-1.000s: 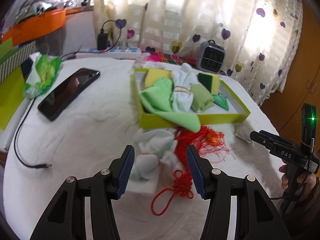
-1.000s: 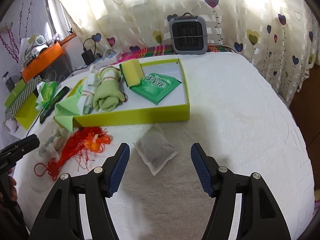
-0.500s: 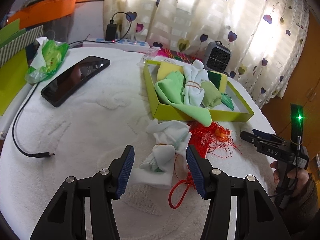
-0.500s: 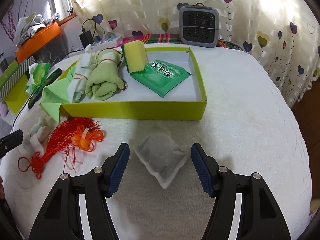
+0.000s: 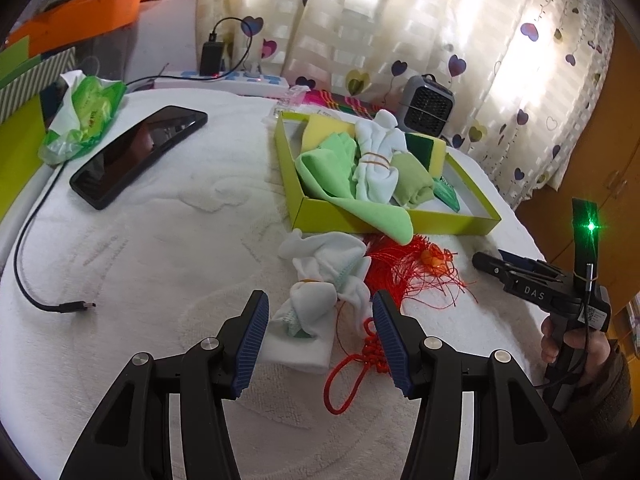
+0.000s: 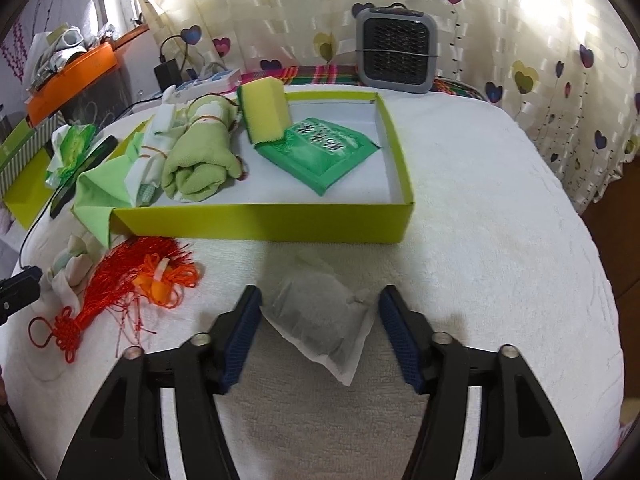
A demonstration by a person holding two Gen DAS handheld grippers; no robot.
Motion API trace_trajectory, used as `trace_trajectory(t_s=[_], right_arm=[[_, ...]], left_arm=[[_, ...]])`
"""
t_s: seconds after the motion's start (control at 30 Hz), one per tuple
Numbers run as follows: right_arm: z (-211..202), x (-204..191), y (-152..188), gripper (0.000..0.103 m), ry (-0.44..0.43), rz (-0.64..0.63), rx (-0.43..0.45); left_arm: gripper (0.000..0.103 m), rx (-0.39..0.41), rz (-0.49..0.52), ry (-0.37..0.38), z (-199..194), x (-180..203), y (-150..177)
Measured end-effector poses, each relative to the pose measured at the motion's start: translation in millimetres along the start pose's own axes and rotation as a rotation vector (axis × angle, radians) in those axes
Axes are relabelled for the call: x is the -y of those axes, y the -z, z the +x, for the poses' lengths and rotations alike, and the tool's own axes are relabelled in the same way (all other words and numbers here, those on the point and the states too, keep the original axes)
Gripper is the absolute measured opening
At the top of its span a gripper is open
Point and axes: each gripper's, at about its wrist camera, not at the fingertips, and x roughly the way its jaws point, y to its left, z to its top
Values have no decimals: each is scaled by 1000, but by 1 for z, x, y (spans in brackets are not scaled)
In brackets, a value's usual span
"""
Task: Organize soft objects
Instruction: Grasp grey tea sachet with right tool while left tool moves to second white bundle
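Observation:
A yellow-green box on the white table holds green cloths, a white bundle, sponges and a green packet. My left gripper is open, its jaws on either side of a white cloth bundle lying on a white pad. A red tassel knot lies beside it. My right gripper is open, its jaws on either side of a grey sachet in front of the box. The right gripper also shows in the left wrist view.
A black phone, a green wrapper and a loose cable lie at the left. A small grey heater stands behind the box. A power strip and an orange tray are at the back.
Both grippers have moved forward and lower. The white bundle now lies between the left jaws and the grey sachet between the right jaws. Both stay open.

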Motion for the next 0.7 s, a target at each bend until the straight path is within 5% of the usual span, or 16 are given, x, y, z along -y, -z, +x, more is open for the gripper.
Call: trace_trajectory(t_s=[0.2, 0.7], right_arm=[[-2, 10, 1, 39, -5, 44, 15], [-8, 10, 3, 33, -20, 45, 41]], left_arm=[[54, -12, 11, -18, 3, 4, 0], [54, -48, 65, -101, 23, 15, -9]])
